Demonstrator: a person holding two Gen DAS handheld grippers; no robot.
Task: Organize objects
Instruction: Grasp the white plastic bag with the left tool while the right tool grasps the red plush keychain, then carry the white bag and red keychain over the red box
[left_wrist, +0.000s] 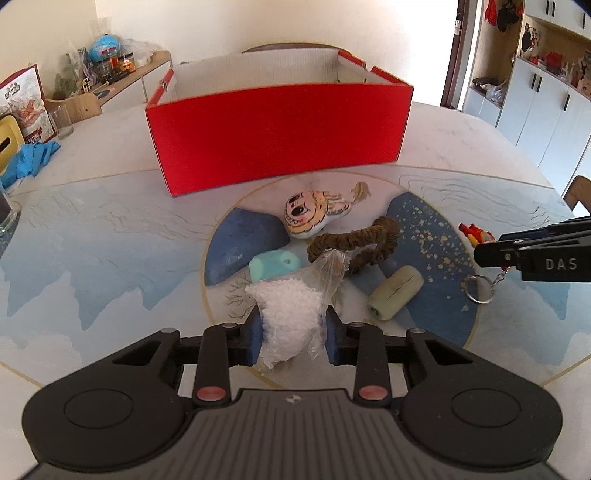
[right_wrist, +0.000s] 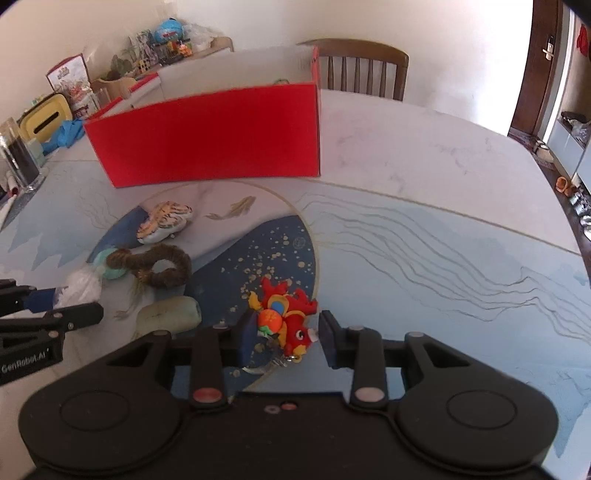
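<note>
A red open box (left_wrist: 277, 133) stands at the back of the table; it also shows in the right wrist view (right_wrist: 210, 136). My left gripper (left_wrist: 293, 338) is closed on a clear bag of white granules (left_wrist: 288, 314) that rests on the table. My right gripper (right_wrist: 288, 334) straddles a red fish keychain toy (right_wrist: 286, 317); its pads look close to the toy, with a small gap on the right side. A tiger plush (left_wrist: 314, 214), a brown twisted rope (left_wrist: 358, 242), a teal block (left_wrist: 275, 264) and a pale green roll (left_wrist: 395, 291) lie between box and grippers.
A glass (right_wrist: 18, 158) and a yellow tissue box (right_wrist: 44, 118) stand at the table's left edge, with blue cloth (left_wrist: 29, 158) beside them. A wooden chair (right_wrist: 362, 70) stands behind the table. A cluttered sideboard (left_wrist: 122, 74) runs along the wall.
</note>
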